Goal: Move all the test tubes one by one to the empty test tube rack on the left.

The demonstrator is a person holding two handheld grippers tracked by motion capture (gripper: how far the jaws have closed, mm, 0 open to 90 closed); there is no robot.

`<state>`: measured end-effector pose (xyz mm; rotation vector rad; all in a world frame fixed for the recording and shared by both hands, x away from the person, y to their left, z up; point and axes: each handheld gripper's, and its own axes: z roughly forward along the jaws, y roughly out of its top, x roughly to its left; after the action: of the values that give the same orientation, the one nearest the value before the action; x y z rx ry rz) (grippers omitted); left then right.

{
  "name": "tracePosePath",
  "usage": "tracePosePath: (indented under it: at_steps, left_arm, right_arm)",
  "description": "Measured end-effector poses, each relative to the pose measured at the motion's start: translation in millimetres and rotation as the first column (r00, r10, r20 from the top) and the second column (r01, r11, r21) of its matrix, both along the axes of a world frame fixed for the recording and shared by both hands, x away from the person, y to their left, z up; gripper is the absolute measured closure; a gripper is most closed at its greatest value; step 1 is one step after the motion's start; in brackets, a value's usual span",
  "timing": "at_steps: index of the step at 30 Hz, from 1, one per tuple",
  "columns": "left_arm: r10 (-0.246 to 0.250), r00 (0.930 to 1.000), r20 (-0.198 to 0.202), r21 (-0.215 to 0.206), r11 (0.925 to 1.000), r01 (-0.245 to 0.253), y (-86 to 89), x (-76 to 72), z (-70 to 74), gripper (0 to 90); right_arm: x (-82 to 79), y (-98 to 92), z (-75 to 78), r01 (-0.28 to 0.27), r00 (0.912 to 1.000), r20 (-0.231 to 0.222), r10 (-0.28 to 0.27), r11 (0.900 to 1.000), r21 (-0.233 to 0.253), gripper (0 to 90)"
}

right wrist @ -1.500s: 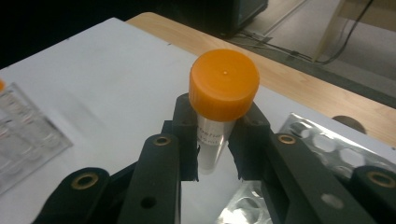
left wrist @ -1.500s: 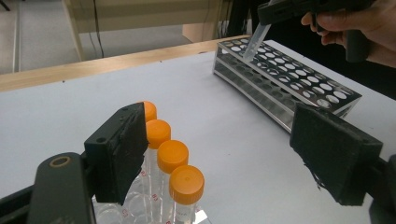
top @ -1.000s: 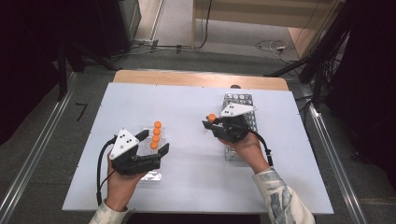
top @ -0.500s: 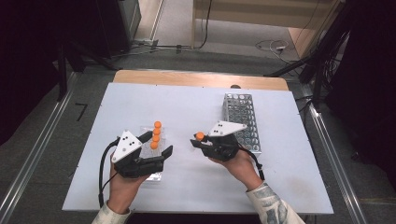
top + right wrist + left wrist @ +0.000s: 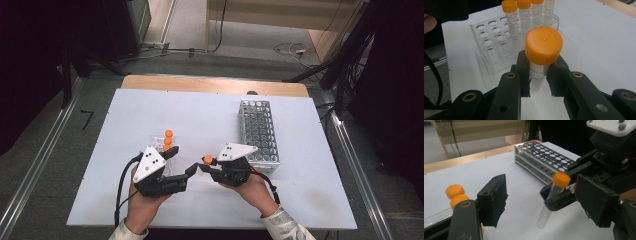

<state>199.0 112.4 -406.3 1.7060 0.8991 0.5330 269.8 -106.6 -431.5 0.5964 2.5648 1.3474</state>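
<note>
Hanging upright above the worktop, the orange-capped tube is pinched just under its cap by the right gripper, a hold that leaves the lower body free, apparently for handing across or for lowering into a hole. Facing it with jaws spread and holding nothing, the left gripper sits close enough to receive the tube, while the clear rack just beyond it already carries other capped tubes in one row with holes vacant. Farther right, the metal rack stands apart.
</note>
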Motion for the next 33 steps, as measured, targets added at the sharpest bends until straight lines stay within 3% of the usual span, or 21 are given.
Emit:
tracePosePath:
  at_steps: [5, 14, 28, 33]
  left_arm:
    - [-0.030, 0.9996, -0.004, 0.011, 0.9995, 0.030, -11.3, 0.9, -2.8, 31.9]
    - [-0.075, 0.9960, -0.047, 0.025, 0.9968, 0.076, -23.4, 8.8, -11.0, 43.2]
    - [-0.068, 0.9951, -0.071, 0.024, 0.9972, 0.070, -22.0, 15.1, -19.1, 57.2]
    - [-0.094, 0.9925, -0.078, 0.009, 0.9955, 0.095, -22.2, 15.1, -19.9, 65.5]
  right_arm:
    - [-3.1, 6.3, -3.8, -0.010, 0.9999, -0.012, 0.010, 1.000, -0.013, 71.5]
    - [-7.3, 15.2, -6.3, -0.034, 0.9993, -0.015, 0.033, 0.999, -0.016, 71.5]
    - [-9.2, 14.4, -5.0, -0.041, 0.9991, -0.011, 0.041, 0.999, -0.013, 71.4]
    - [-9.3, 14.5, -4.9, -0.038, 0.9992, -0.016, 0.038, 0.999, -0.012, 71.5]
